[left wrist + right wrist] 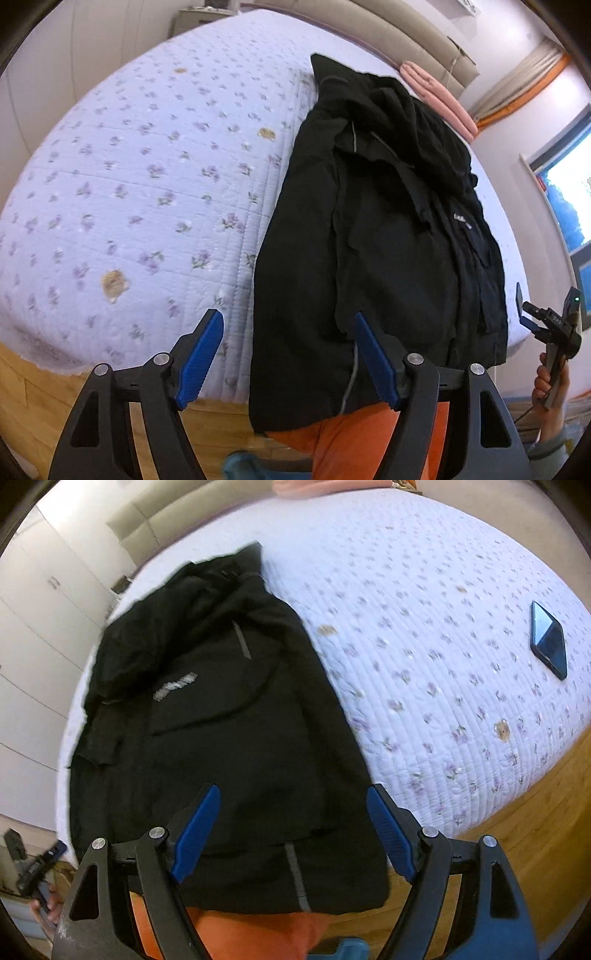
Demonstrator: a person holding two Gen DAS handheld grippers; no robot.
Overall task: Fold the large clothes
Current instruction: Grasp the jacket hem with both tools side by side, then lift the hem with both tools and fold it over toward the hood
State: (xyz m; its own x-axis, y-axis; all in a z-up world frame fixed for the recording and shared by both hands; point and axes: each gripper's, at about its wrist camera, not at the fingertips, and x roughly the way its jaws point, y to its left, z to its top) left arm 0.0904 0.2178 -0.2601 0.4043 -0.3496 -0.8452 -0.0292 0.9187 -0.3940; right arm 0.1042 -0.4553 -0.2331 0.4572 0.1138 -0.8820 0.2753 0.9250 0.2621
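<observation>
Both tongs stand apart and clamp nothing: the left tongs (290, 360) hang over the near bed edge, the right tongs (295, 836) over the jacket's hem. Just beyond them the black jacket (388, 240) lies lengthwise on the bed (129, 184), its hem drooping over the near edge. Its sides seem already folded inward into a narrow strip, so I judge the side folds done and the lengthwise folding left. To the right of the right tongs, well apart, a phone (548, 638) rests on the flowered quilt. Farther off, beyond the jacket, a pink cloth (439, 96) lies near the padded headboard (424, 40); a window (569, 199) shows at the right.
</observation>
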